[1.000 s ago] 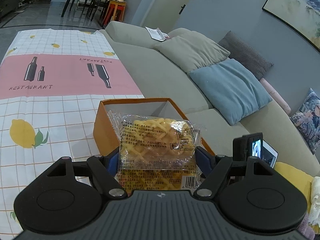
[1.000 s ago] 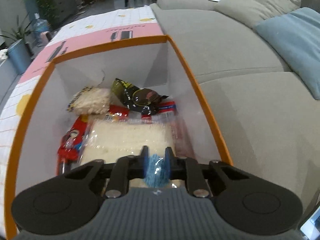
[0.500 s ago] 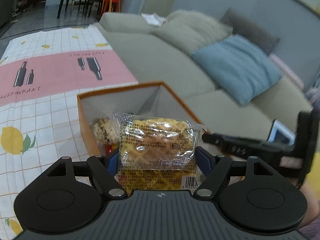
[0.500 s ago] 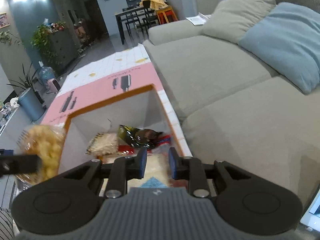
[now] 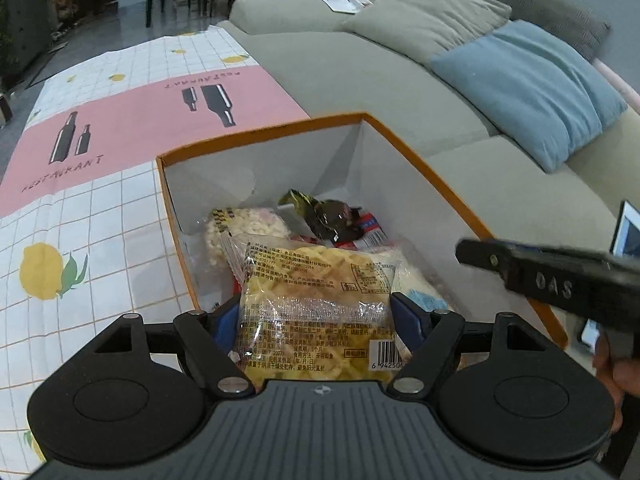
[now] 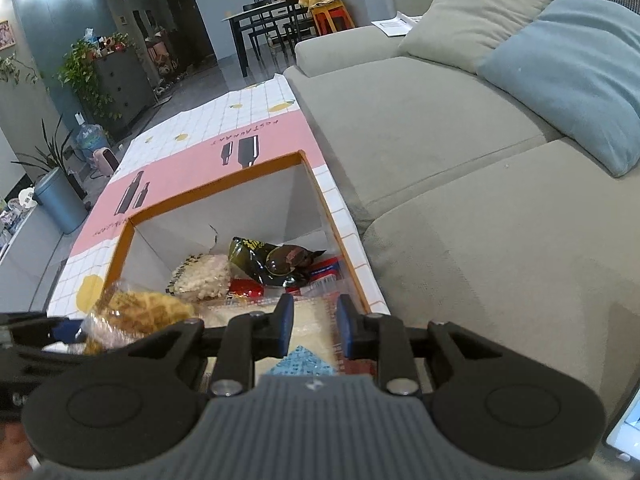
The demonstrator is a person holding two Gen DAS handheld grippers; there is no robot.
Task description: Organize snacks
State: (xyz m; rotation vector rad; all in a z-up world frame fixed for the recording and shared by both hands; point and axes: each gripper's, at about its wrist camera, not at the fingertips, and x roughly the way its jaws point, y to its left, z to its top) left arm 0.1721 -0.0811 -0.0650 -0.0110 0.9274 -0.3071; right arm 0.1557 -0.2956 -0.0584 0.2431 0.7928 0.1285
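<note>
Living room: grey-green fabric sofa (image 5: 360, 80) beside a lemon-print checked tablecloth (image 5: 100, 240). Left gripper (image 5: 316, 312), fingers spread wide, clamps 1 clear-wrapped yellow waffle packet (image 5: 316, 300); it has moved from beside to over the orange-rimmed white cardboard box (image 5: 400, 136), so release is likely next. Right gripper (image 6: 313, 332): nearly closed, empty, withdrawn above the box.

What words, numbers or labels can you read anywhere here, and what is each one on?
"RESTAURANT": pink band of the tablecloth, printed twice, once upside down.
"DAS": side of the right gripper.
"6 94250": under the barcode on the waffle packet held in the left gripper; the remaining digits are hidden.
Packet's fine print and the wrappers inside the orange box: too small to read.
</note>
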